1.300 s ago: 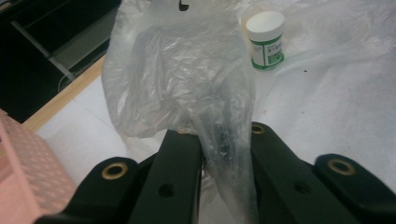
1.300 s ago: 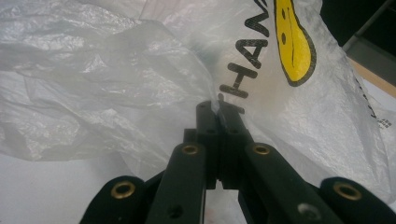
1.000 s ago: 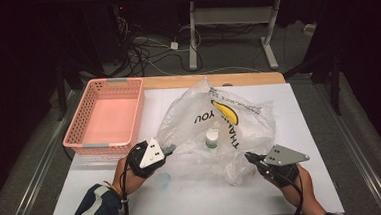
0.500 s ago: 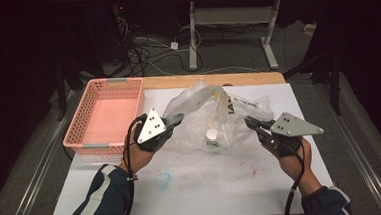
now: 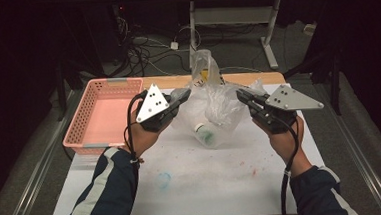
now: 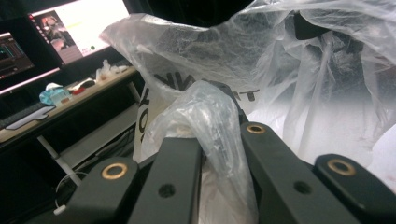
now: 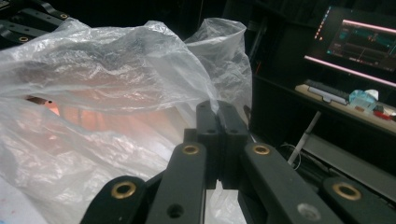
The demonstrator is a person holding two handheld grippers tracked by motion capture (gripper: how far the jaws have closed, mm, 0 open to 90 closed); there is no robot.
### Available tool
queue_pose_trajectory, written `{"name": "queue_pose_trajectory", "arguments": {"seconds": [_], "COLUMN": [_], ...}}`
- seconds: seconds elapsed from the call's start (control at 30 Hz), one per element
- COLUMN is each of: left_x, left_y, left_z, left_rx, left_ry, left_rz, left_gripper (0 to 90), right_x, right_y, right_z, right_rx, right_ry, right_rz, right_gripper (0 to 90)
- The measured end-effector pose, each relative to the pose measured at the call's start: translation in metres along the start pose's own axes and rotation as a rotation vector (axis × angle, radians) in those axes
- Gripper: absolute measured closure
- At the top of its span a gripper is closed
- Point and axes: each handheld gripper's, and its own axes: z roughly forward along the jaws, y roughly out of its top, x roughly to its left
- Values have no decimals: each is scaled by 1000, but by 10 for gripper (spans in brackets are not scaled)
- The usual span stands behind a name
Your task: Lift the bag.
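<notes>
A: In the high view, where is the bag (image 5: 213, 103)?

B: It hangs between the two grippers, above the white table (image 5: 223, 180). The left gripper (image 5: 181, 94) pinches its left edge and the right gripper (image 5: 243, 95) pinches its right edge. So the bag lies inward from each gripper, and both hands are equally near to it. The opening is stretched across from left to right, and the body sags down, with a small bottle (image 5: 206, 135) resting at the bottom. A pink basket (image 5: 104, 115) stands on the left, just beside the left hand.

A: And the left gripper view?

B: The jaws of the left gripper (image 6: 219, 140) are closed on a bunched fold of the bag (image 6: 261, 70). The film is thin, clear and wrinkled, with dark letters printed on it.

A: The right gripper view?

B: The right gripper (image 7: 217, 116) has its jaws closed together on a thin edge of the bag (image 7: 107, 84), which spreads away to the left of that view. I think that the next move depends on keeping this left-to-right stretch, because the bottle can slide out if one side drops.
</notes>
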Motion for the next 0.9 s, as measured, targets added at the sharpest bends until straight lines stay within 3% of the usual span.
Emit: {"name": "queue_pose_trajectory", "arguments": {"seconds": [0.17, 0.27, 0.43, 0.67, 0.8, 0.9], "left_x": [7, 8, 4, 1, 8, 18], "left_y": [16, 30, 49, 31, 18, 10], "left_z": [-7, -3, 6, 34, 52, 65], "left_rx": [-33, -58, -83, -34, 14, 52], "left_ry": [4, -4, -27, -4, 28, 74], "left_rz": [-8, -24, -7, -17, -28, -9], "left_gripper": [880, 880, 879, 879, 879, 878], "right_x": [-3, -5, -10, -18, -27, -37], "right_y": [16, 28, 43, 23, 8, 0], "right_z": [-4, -7, -4, 20, 36, 50], "right_rx": [-25, -51, -78, -3, 54, 94], "right_ry": [-13, -20, -27, -45, -71, -99], "right_rz": [-1, -5, 4, 58, 74, 77], "right_gripper": [900, 900, 900, 900, 900, 900]}}
